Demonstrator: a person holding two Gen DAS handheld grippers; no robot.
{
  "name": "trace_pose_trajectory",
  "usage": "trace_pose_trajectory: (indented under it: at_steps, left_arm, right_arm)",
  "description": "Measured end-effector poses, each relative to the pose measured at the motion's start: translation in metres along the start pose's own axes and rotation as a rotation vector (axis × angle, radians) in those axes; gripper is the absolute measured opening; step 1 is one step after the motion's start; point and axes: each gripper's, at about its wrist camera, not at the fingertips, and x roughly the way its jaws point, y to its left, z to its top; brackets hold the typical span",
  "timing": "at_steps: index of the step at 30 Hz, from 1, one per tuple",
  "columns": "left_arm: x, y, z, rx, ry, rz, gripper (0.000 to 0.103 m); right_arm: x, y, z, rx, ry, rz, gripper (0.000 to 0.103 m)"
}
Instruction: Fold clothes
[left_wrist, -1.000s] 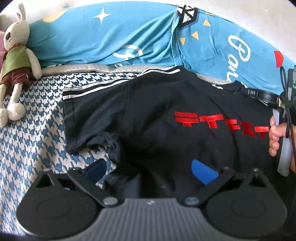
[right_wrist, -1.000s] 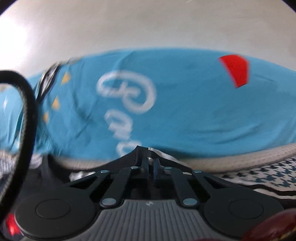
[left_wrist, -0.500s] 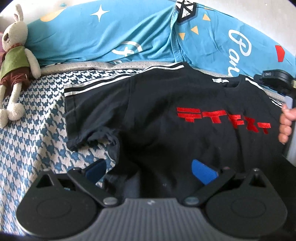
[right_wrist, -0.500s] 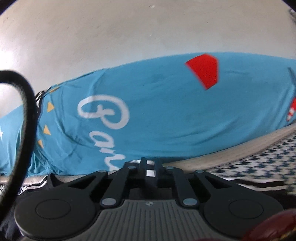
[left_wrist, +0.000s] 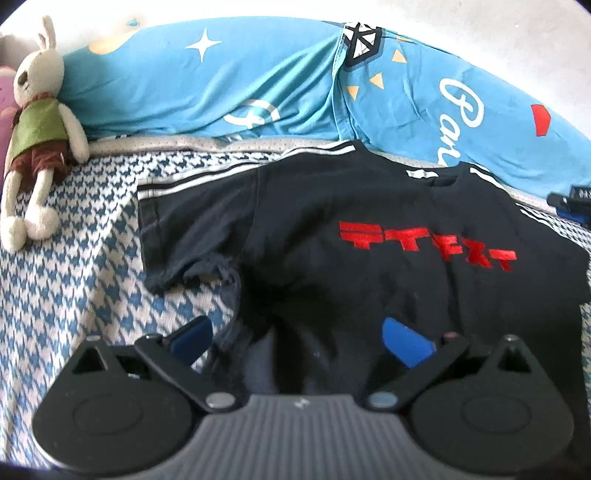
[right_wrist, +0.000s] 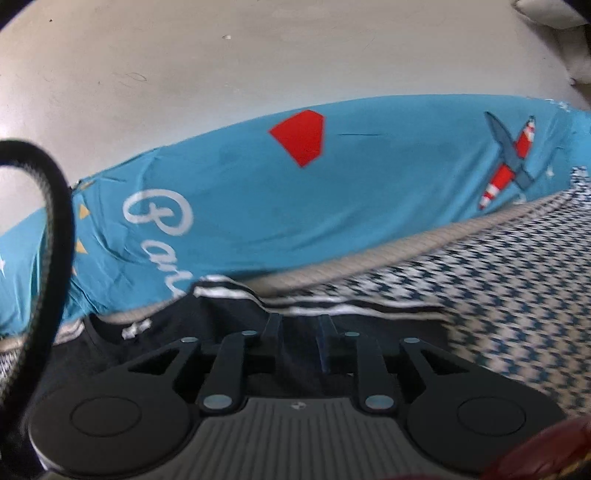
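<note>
Black T-shirt (left_wrist: 369, 229) with red lettering lies spread on the houndstooth bedcover (left_wrist: 74, 295), collar toward the blue pillows (left_wrist: 258, 81). Left gripper (left_wrist: 295, 339) hovers over its lower part, jaws spread wide. Right gripper (right_wrist: 299, 332) sits over the striped shoulder, jaws slightly parted, gripping nothing.

Home bedroom: bed (left_wrist: 74, 280) with blue-white houndstooth cover, blue printed pillows (left_wrist: 229, 81) along a plain wall (right_wrist: 221, 55), stuffed rabbit toy (left_wrist: 37, 133) lying at the bed's edge.
</note>
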Motion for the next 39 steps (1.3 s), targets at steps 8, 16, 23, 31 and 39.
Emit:
trace_pose_trajectory:
  at_steps: [8, 16, 23, 31, 39]
  left_arm:
    - [-0.022, 0.011, -0.007, -0.043, -0.026, 0.005, 0.103]
    - [-0.029, 0.024, 0.000, -0.120, -0.038, -0.006, 0.103]
    - [-0.022, 0.021, -0.001, -0.126, -0.017, -0.009, 0.103]
    - [-0.014, 0.030, -0.005, -0.140, 0.021, 0.009, 0.103]
    - [-0.011, 0.062, -0.002, -0.246, 0.040, 0.061, 0.103]
  right_arm:
    - [-0.027, -0.049, -0.025, 0.077, 0.056, -0.067, 0.035]
    - [-0.021, -0.080, -0.039, 0.214, 0.119, -0.079, 0.049]
    - [-0.007, -0.084, -0.046, 0.339, 0.128, -0.039, 0.055]
    - [0.001, -0.067, -0.047, 0.295, 0.089, -0.036, 0.012]
    - [-0.022, -0.048, -0.037, 0.185, -0.039, -0.217, 0.010]
